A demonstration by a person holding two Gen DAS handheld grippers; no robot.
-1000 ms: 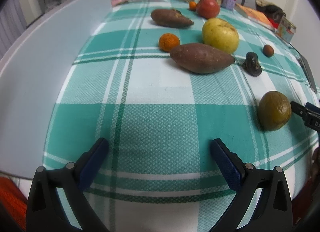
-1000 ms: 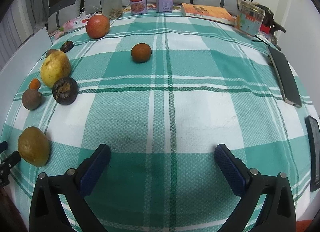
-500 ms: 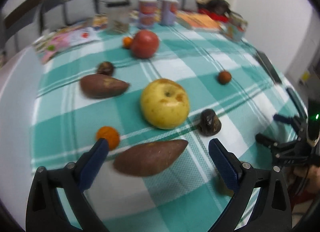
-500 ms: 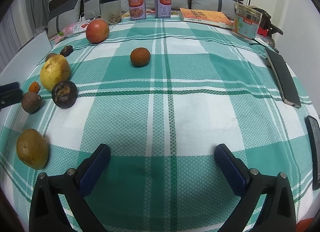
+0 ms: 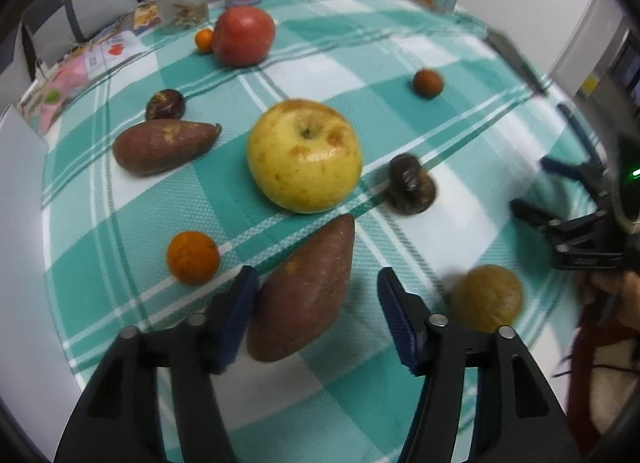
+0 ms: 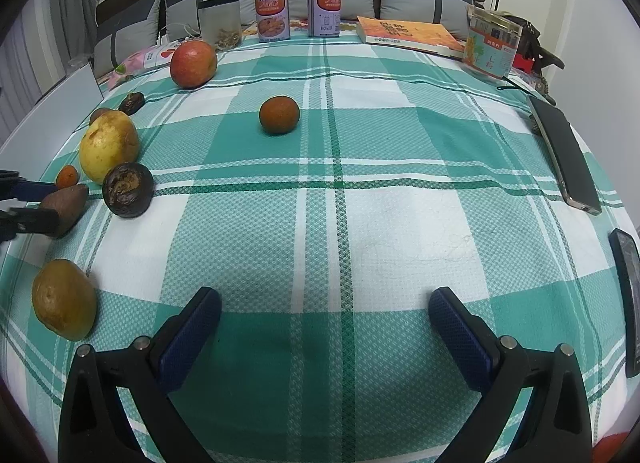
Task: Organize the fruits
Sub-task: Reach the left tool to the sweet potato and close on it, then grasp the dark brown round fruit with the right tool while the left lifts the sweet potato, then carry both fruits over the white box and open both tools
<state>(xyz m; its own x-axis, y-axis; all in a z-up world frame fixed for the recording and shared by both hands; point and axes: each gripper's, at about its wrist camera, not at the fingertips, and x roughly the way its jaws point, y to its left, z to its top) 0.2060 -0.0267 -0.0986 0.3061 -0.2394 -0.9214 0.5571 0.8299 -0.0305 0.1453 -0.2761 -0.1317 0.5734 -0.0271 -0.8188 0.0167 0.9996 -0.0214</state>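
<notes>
My left gripper (image 5: pixel 316 303) is open with its jaws on either side of a brown sweet potato (image 5: pixel 304 291) lying on the checked cloth (image 5: pixel 360 75); the left pad is close to it or touching it. Beyond lie a yellow apple (image 5: pixel 304 155), a small orange (image 5: pixel 193 258), a second sweet potato (image 5: pixel 160 145), a dark wrinkled fruit (image 5: pixel 410 185), a red apple (image 5: pixel 243 36) and a brownish-yellow fruit (image 5: pixel 486 297). My right gripper (image 6: pixel 324 327) is open and empty over bare cloth, with the fruit row to its left: the yellow apple (image 6: pixel 109 145) and dark fruit (image 6: pixel 128 189).
A small orange-brown fruit (image 6: pixel 279 114) sits mid-table. Two cans (image 6: pixel 272 13), a clear pouch (image 6: pixel 220 21), a book (image 6: pixel 408 34) and a jar (image 6: pixel 492 45) line the far edge. Two phones (image 6: pixel 564 155) lie at the right edge. A white board (image 5: pixel 20 191) borders the left.
My left gripper has moved forward and down onto the near sweet potato, and its jaws have narrowed around it. My right gripper has hardly moved.
</notes>
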